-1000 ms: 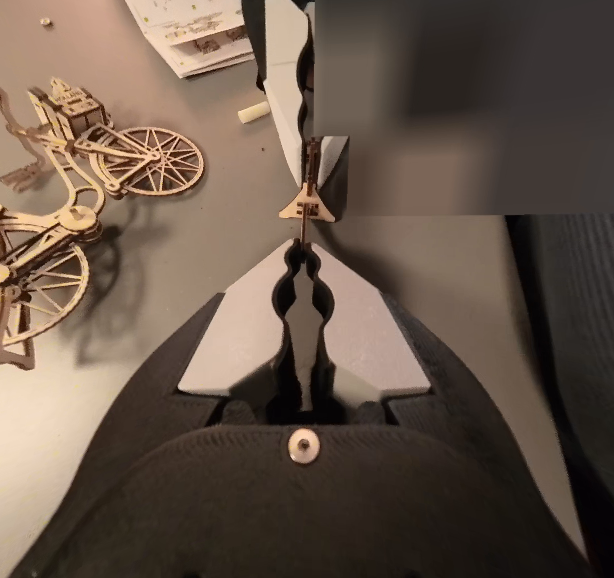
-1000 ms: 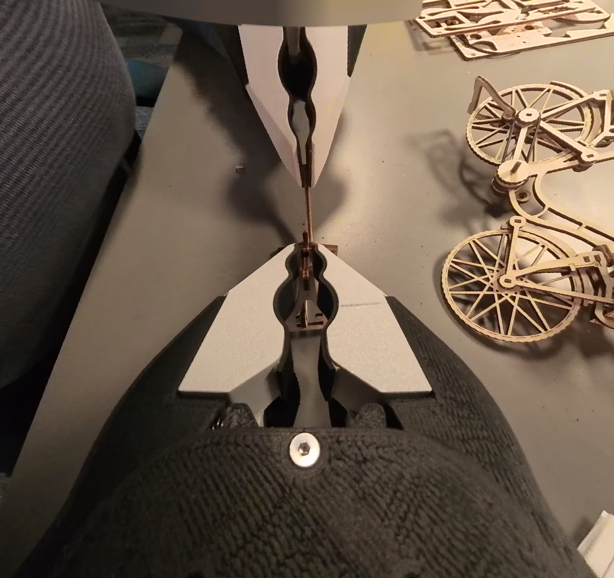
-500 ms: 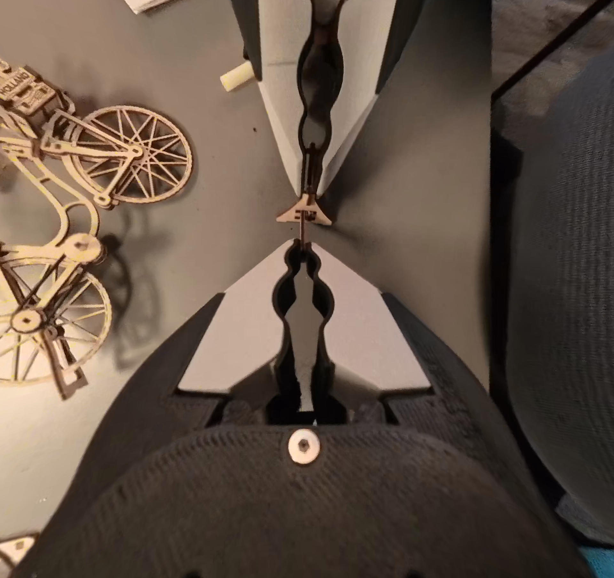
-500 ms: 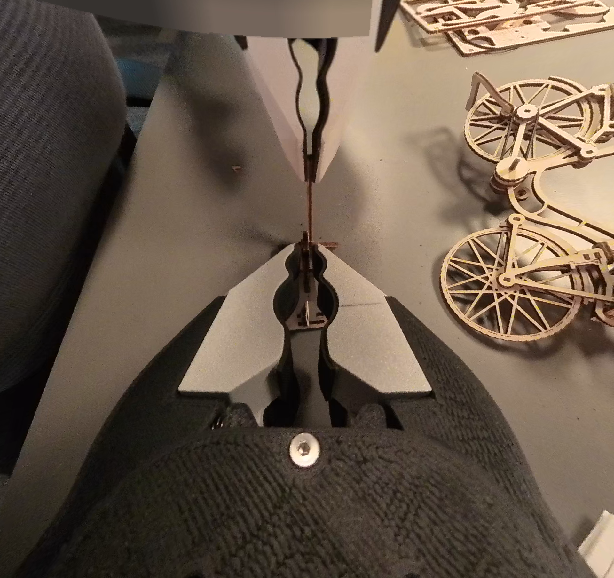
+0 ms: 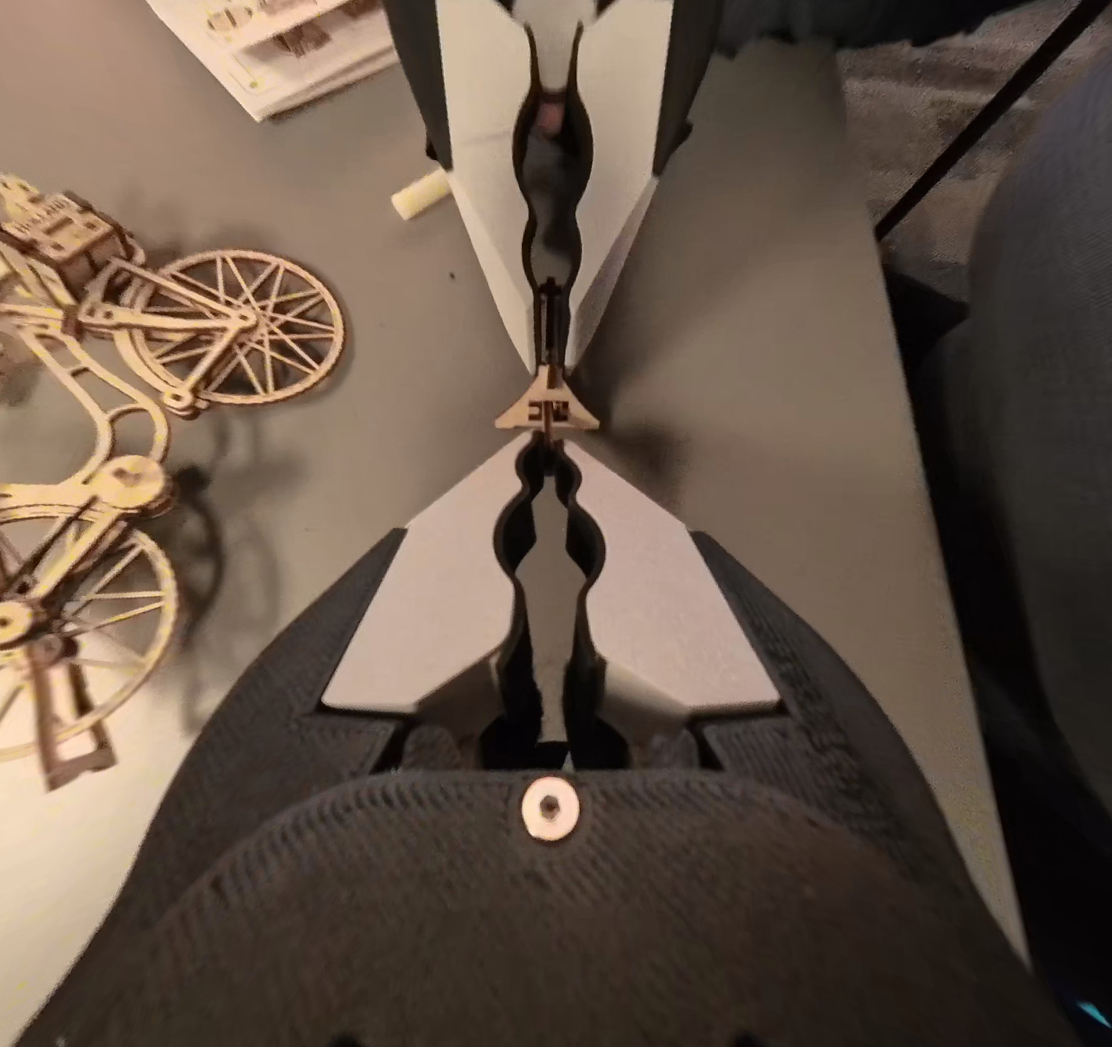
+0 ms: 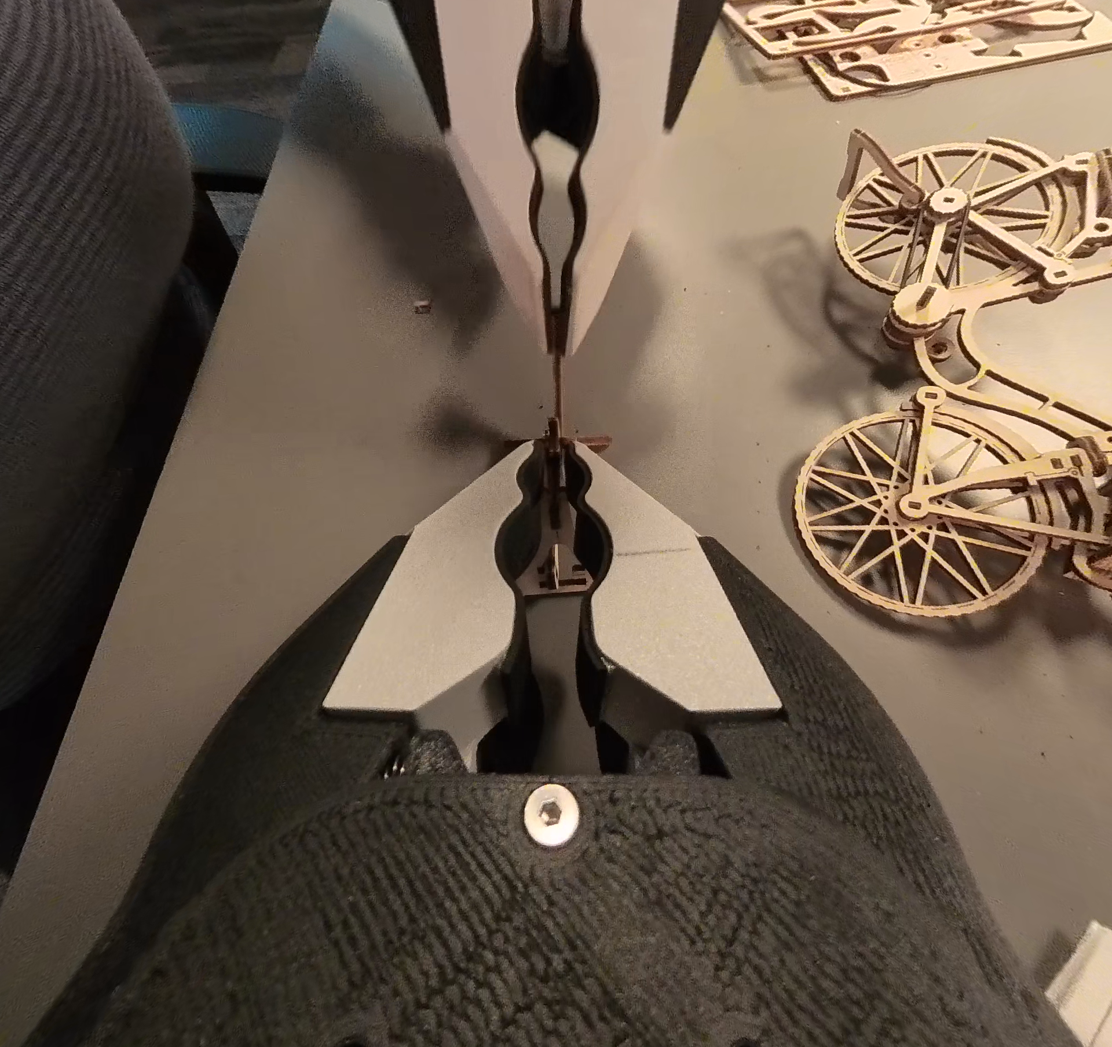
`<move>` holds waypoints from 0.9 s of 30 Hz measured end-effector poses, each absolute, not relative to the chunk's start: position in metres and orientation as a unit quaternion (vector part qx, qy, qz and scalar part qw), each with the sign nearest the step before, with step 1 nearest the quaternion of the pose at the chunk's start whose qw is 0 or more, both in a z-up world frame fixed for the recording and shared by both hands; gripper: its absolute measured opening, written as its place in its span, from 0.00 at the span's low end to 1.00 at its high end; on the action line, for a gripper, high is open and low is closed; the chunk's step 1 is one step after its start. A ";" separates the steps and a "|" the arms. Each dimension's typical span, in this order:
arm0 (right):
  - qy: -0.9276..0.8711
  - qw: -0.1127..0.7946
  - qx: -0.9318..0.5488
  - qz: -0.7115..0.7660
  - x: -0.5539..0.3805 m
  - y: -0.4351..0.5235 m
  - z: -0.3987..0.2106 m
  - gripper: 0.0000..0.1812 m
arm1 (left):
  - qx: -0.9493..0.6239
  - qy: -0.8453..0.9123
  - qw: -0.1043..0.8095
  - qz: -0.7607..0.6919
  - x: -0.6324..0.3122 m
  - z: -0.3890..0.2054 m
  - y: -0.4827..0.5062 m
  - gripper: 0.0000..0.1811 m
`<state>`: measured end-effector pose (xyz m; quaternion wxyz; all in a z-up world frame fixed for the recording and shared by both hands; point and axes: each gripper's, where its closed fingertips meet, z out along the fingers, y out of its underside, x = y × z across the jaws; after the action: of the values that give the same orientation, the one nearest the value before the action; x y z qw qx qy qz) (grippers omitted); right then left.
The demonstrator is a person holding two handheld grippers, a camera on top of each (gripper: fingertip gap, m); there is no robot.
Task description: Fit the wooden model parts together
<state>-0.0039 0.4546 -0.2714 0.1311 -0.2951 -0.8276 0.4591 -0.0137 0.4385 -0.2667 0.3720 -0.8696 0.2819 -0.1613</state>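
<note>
Left of the work a wooden bicycle model (image 5: 150, 368) lies built on the grey table (image 5: 752, 308), while the left gripper (image 5: 546, 446) pinches a thin strip (image 6: 558, 383) entering the triangular slotted piece (image 5: 546, 410) clamped by the right gripper (image 6: 556, 446), seemingly not yet seated.

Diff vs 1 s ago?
Nothing taken or released. The right hand-held gripper swung to face the left hand-held gripper squarely. Both remain shut on the small wooden assembly. The wooden bicycle model lies untouched.
</note>
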 end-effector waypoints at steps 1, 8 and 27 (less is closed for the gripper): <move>-0.828 0.131 -0.294 0.459 -0.004 0.454 -0.271 0.03 | -0.867 0.285 0.377 -0.154 -0.012 -0.273 0.440 0.01; -0.828 0.132 -0.294 0.459 -0.004 0.454 -0.271 0.02 | -0.852 0.287 0.412 -0.149 -0.003 -0.281 0.452 0.02; -0.826 0.140 -0.297 0.459 0.013 0.491 -0.263 0.22 | -0.856 0.243 0.413 -0.193 -0.007 -0.274 0.443 0.09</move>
<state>0.0130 0.4906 -0.2630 0.1399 -0.2972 -0.8255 0.4589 -0.0067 0.4427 -0.2735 0.4126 -0.8565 0.2429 -0.1928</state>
